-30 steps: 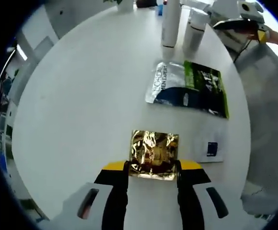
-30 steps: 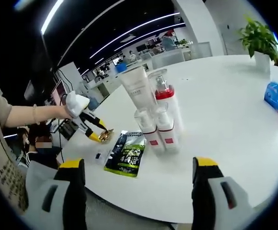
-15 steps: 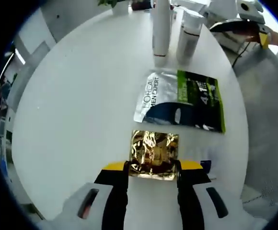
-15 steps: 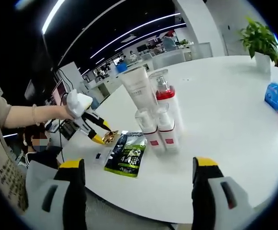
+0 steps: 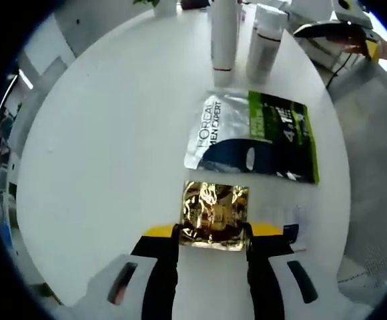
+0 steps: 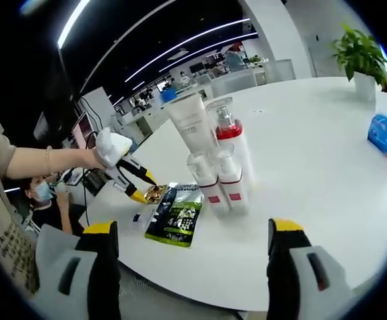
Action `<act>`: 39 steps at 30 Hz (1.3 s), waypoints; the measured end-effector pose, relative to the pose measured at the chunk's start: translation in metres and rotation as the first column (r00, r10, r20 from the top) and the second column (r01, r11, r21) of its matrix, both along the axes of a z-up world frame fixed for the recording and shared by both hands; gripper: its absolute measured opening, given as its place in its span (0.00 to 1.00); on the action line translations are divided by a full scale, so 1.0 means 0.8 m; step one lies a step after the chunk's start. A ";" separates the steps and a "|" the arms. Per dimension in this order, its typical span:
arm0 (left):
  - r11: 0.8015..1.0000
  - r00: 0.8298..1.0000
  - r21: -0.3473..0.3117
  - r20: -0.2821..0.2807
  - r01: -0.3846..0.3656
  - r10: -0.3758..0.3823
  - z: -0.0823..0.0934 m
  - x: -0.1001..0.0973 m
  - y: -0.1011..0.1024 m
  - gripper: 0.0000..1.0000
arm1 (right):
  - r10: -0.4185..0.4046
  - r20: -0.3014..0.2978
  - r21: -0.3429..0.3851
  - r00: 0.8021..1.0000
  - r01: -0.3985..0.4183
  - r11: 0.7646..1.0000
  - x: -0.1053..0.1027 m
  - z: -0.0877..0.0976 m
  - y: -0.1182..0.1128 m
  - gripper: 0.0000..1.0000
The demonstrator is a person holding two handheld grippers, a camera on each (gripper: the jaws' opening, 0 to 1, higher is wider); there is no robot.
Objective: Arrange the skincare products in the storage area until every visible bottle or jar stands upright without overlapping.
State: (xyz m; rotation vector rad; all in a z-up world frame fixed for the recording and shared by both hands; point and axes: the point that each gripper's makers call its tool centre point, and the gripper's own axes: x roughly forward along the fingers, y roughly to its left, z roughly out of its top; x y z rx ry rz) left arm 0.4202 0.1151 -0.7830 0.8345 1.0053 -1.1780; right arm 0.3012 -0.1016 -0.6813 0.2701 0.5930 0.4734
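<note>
A crinkled gold foil sachet (image 5: 213, 213) sits between the yellow-tipped jaws of my left gripper (image 5: 213, 232), which is shut on it just above the white table. Beyond it lies a flat green, black and silver sachet (image 5: 257, 135), and two white bottles (image 5: 223, 33) stand behind that. In the right gripper view, several white bottles with red bands (image 6: 217, 170) and a tall white tube (image 6: 192, 123) stand upright together. My left gripper (image 6: 140, 190) shows there holding the gold sachet (image 6: 155, 193) beside the green sachet (image 6: 177, 213). My right gripper (image 6: 192, 250) hangs open over the table's near edge.
A small white sachet with a blue square (image 5: 293, 223) lies right of the left jaws. A potted plant (image 6: 360, 57) and a blue packet (image 6: 385, 137) stand at the far right of the round white table (image 6: 313, 167). A person's forearm (image 6: 43, 160) reaches in from the left.
The left gripper has carried the gold sachet closer to the green sachet and the bottles. The right gripper has stayed still and open.
</note>
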 end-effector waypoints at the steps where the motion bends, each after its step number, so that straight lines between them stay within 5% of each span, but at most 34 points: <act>1: 1.000 1.000 0.001 -0.002 0.003 -0.003 -0.001 -0.001 0.001 0.37 | 0.000 0.000 0.000 1.000 0.000 1.000 0.000 0.000 0.000 0.93; 19: 1.000 1.000 -0.003 0.002 -0.003 0.003 0.000 -0.004 0.003 0.43 | -0.002 0.004 0.002 1.000 0.002 1.000 0.000 0.001 -0.001 0.93; 28: 0.993 0.996 -0.080 0.025 -0.083 0.085 0.029 -0.006 0.003 0.48 | 0.023 0.004 -0.005 1.000 -0.023 1.000 -0.001 0.000 0.003 0.93; 34: 0.967 0.980 -0.167 0.030 -0.192 0.199 0.054 -0.015 0.010 0.53 | 0.050 0.004 -0.014 0.999 -0.050 0.999 -0.003 0.000 0.008 0.93; 39: 0.924 0.951 -0.247 0.024 -0.292 0.307 0.079 -0.034 0.019 0.60 | 0.063 0.009 -0.022 0.998 -0.062 0.998 -0.004 0.001 0.011 0.93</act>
